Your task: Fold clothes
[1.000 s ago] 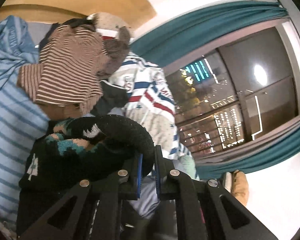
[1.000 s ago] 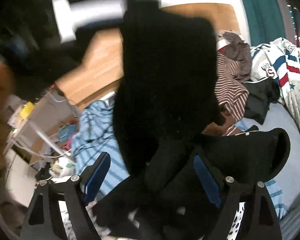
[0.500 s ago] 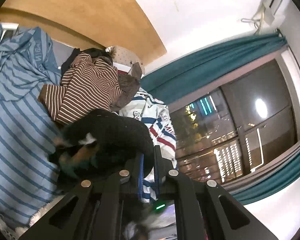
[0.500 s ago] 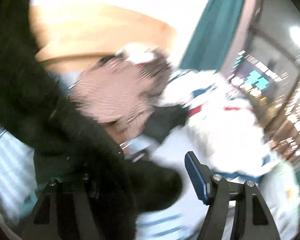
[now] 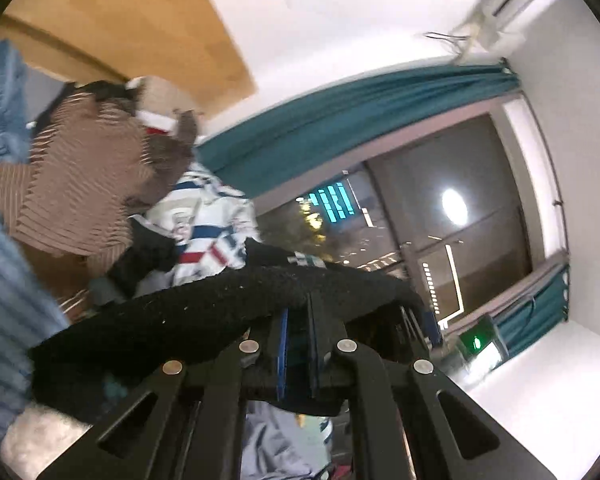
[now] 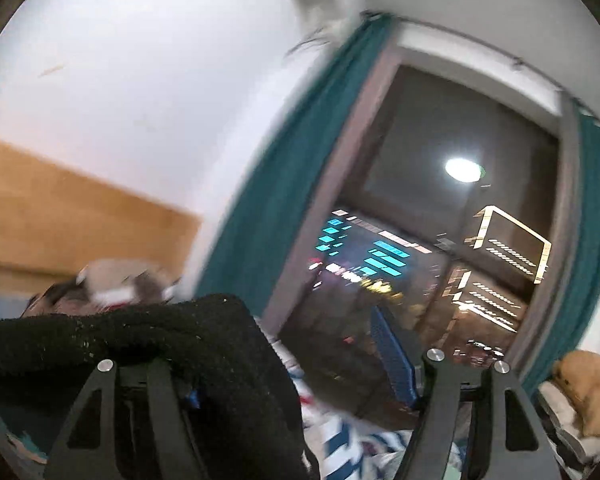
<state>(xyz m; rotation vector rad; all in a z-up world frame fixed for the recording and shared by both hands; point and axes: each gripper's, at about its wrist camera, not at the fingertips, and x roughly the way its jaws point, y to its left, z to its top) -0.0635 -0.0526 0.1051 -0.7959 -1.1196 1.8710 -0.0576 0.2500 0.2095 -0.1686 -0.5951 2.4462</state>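
My left gripper [image 5: 297, 322] is shut on a black knitted sweater [image 5: 204, 312], which stretches across the left wrist view in front of the fingers. My right gripper [image 6: 288, 344] is open; the same black sweater [image 6: 148, 340] lies draped over its left finger, and its right finger [image 6: 392, 356] with the blue pad is bare. A pile of clothes lies behind: a brown striped top [image 5: 76, 184] and a white, red and blue jersey [image 5: 208, 232].
A blue striped sheet [image 5: 4, 216] covers the bed at left. A wooden headboard [image 5: 112, 20], teal curtains [image 5: 340, 120] and a dark night window [image 6: 452, 240] are behind. A tan plush toy [image 6: 588, 388] sits at lower right.
Both grippers have tilted upward, away from the bed toward the wall and window. The sweater has lifted with them and now hangs stretched between them. The left gripper stays shut on it.
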